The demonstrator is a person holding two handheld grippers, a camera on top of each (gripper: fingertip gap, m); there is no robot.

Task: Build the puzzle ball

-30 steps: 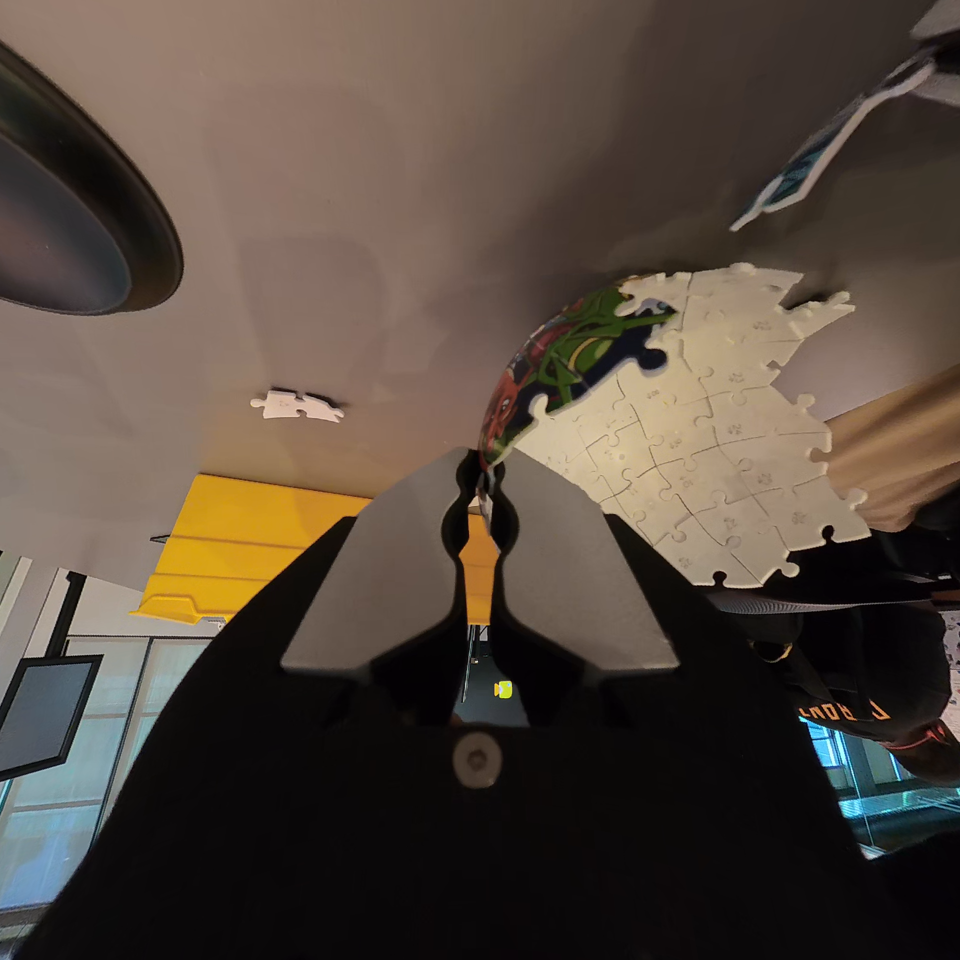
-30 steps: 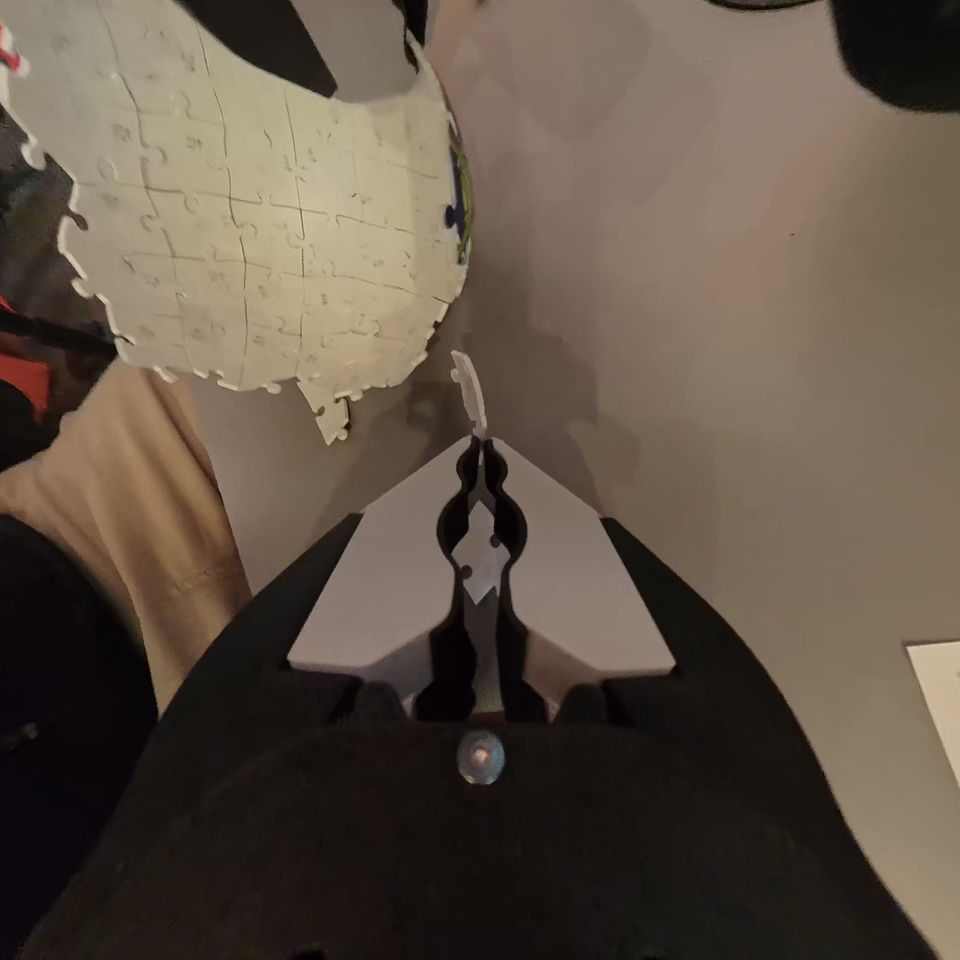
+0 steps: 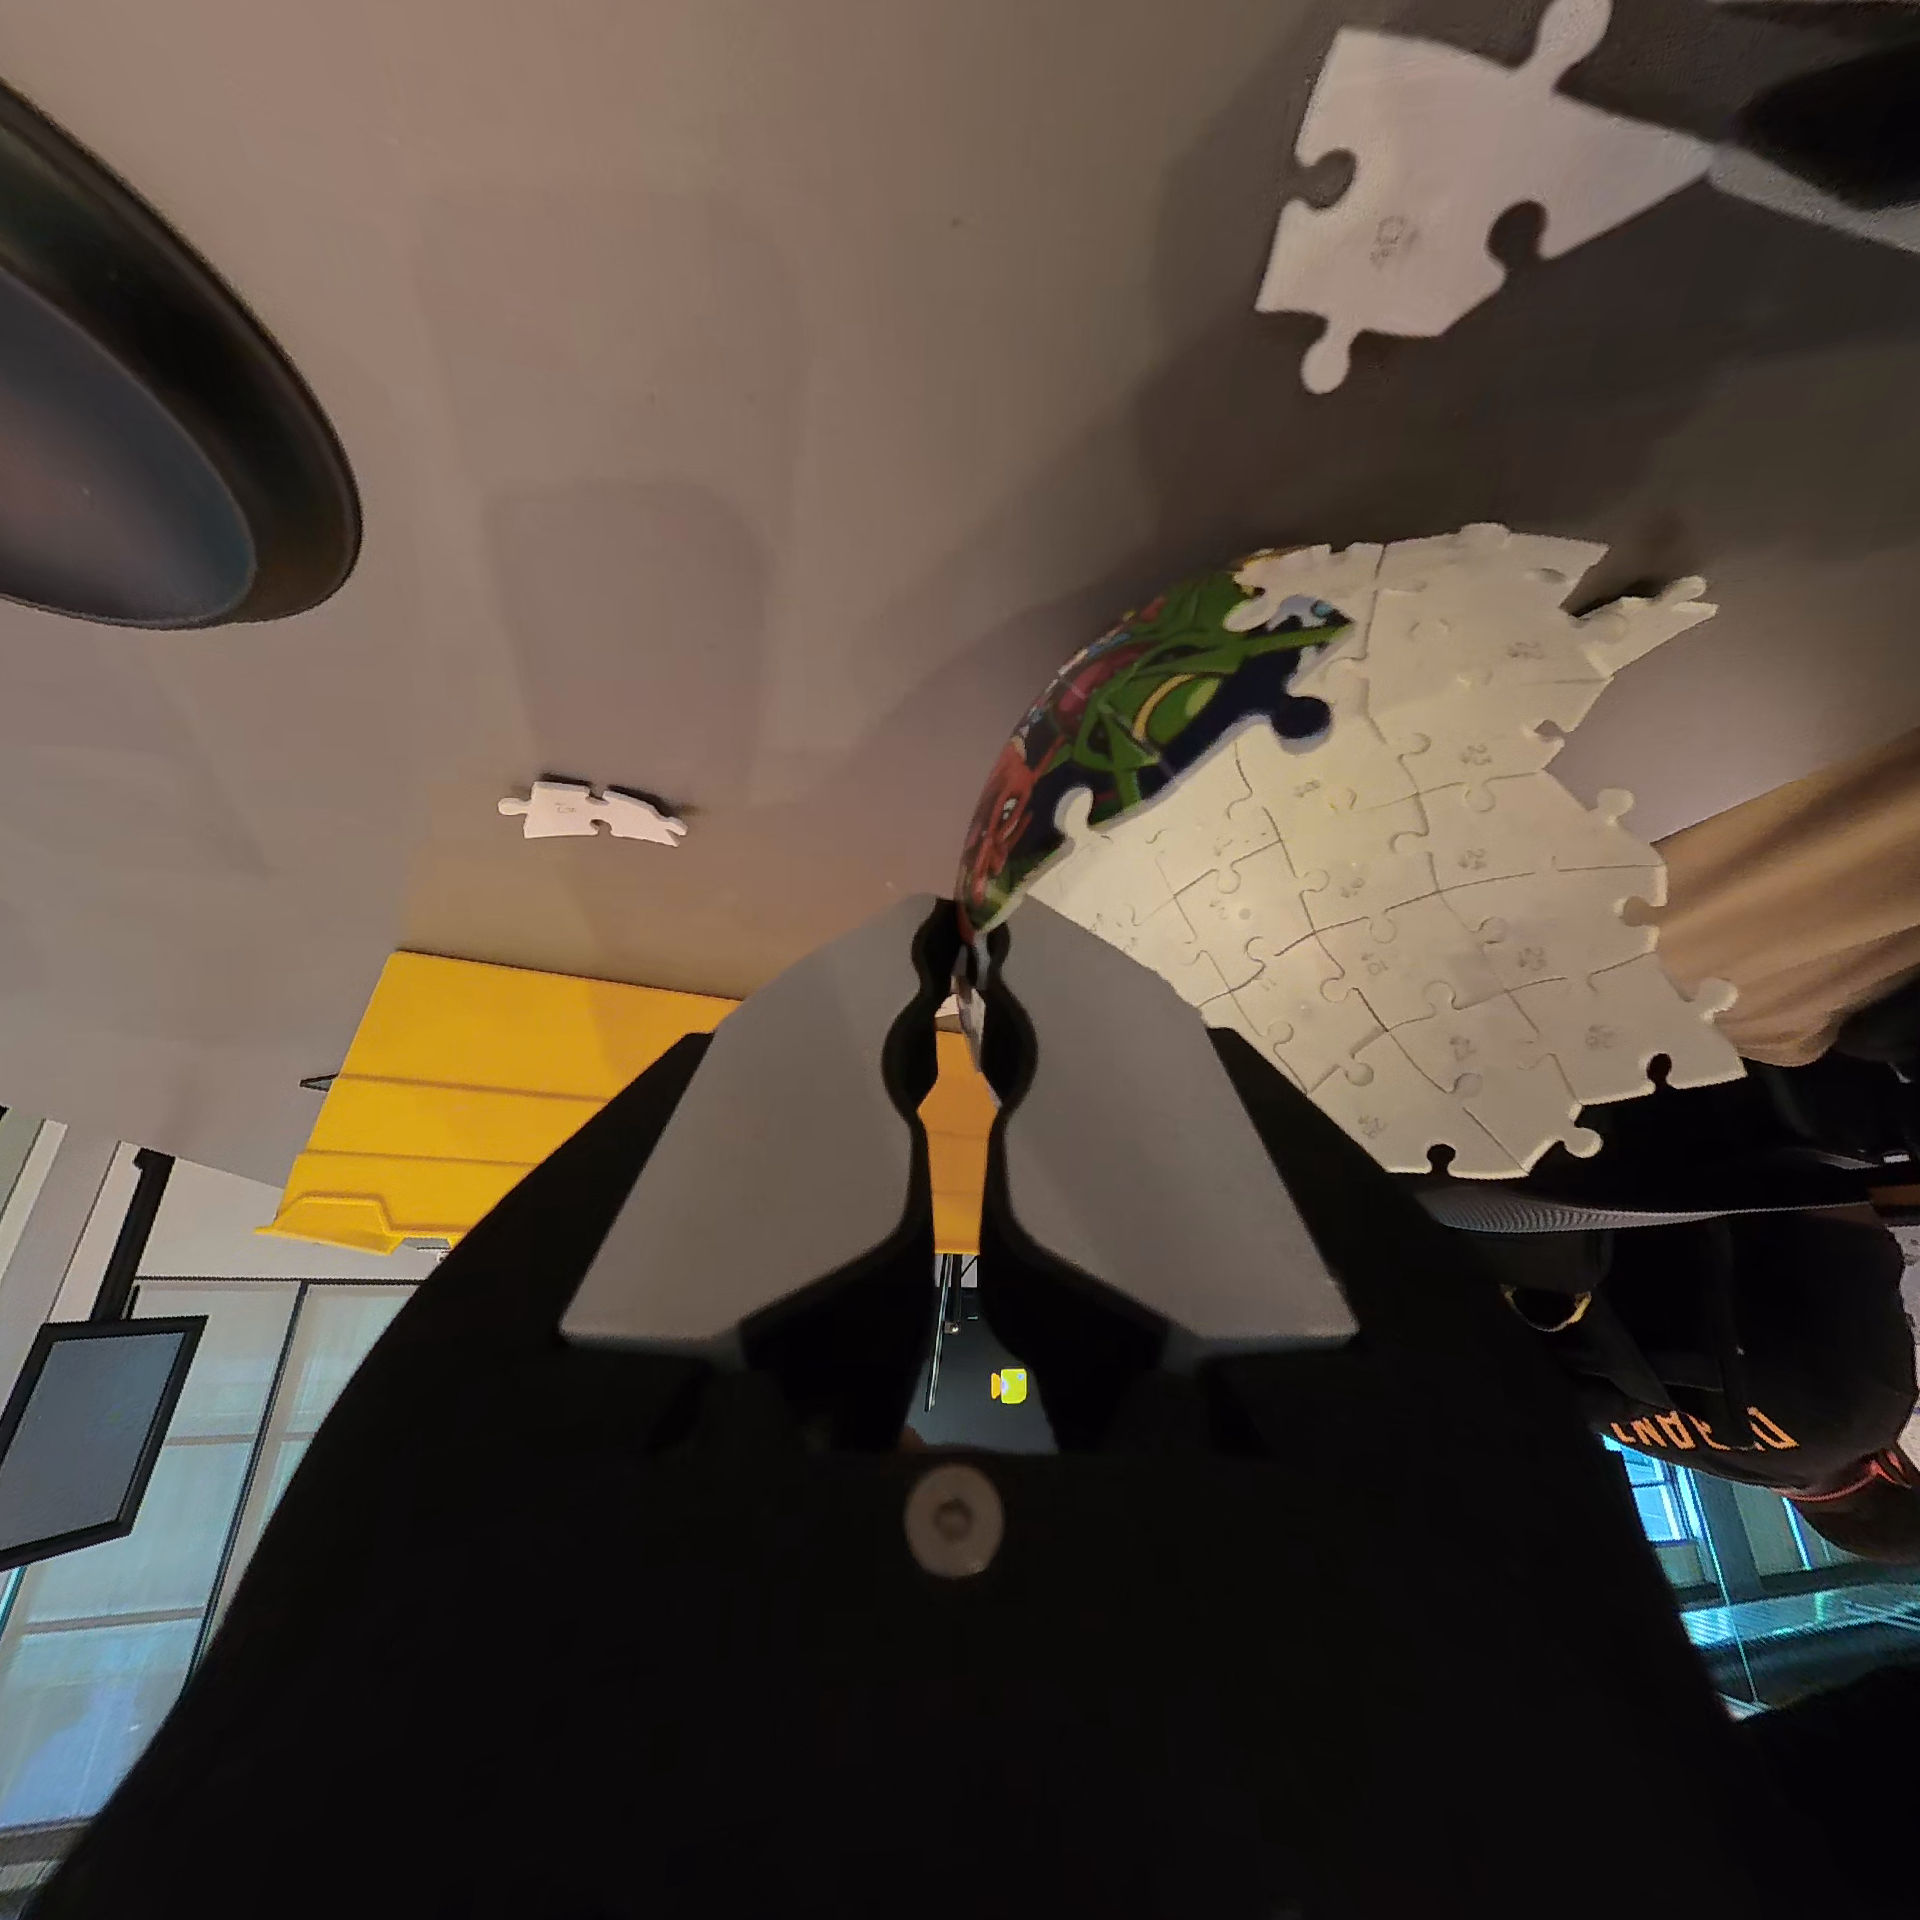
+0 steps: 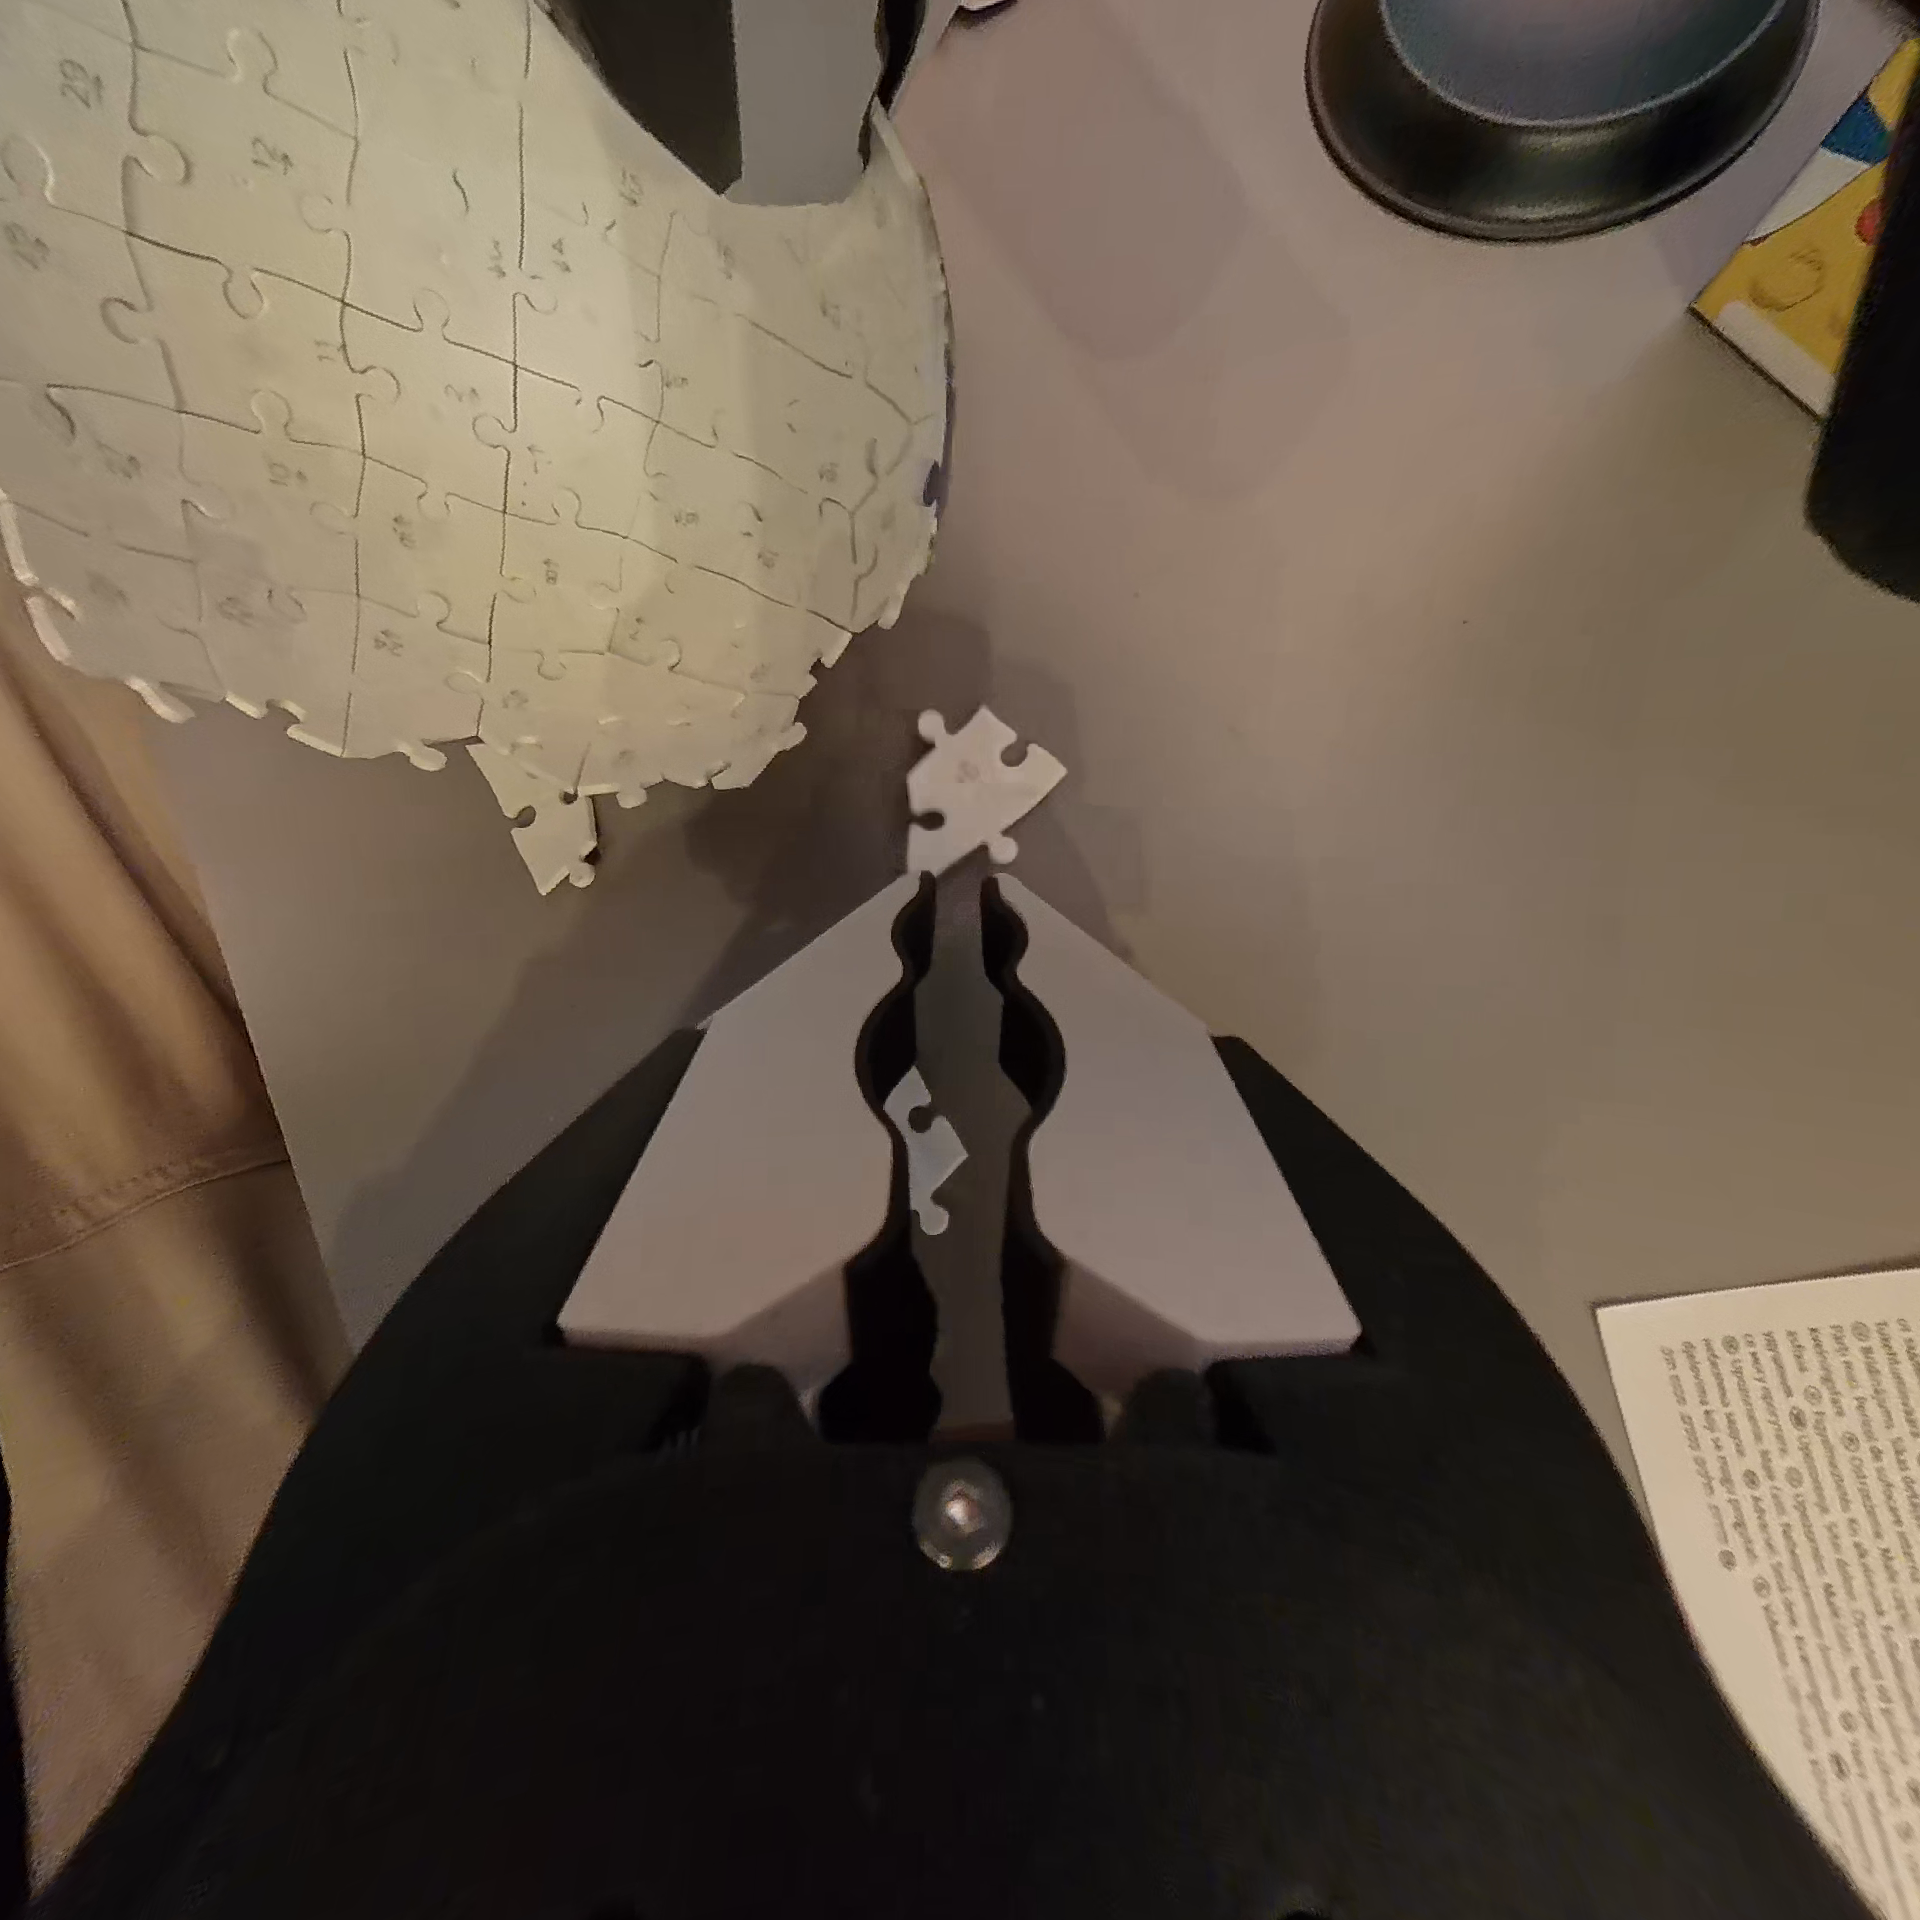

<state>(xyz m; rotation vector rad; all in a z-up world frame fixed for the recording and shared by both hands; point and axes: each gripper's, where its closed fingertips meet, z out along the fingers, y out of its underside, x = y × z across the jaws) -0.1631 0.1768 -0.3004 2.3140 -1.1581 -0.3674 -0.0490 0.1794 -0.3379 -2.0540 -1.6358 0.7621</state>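
The left gripper has its grey fingers pressed nearly together on the lower edge of the half-built puzzle ball, a curved shell of interlocked plastic pieces, white inside and printed in green, red and dark blue outside; it holds that shell up off the grey counter; the right gripper pinches a single white puzzle piece by one corner at the very fingertips, the fingers only a narrow slit apart, the piece standing clear just beside the shell's ragged rim but not touching it.

By my reckoning the ball is about half made; the shell reads as a deep bowl with knobs and sockets bare all along its open edge, and one piece juts out alone from the lower rim; the held piece is not yet seated; a loose white piece lies on the counter, and another shows through the gap between the right fingers; so much remains; a dark round bowl-like stand sits farther off.
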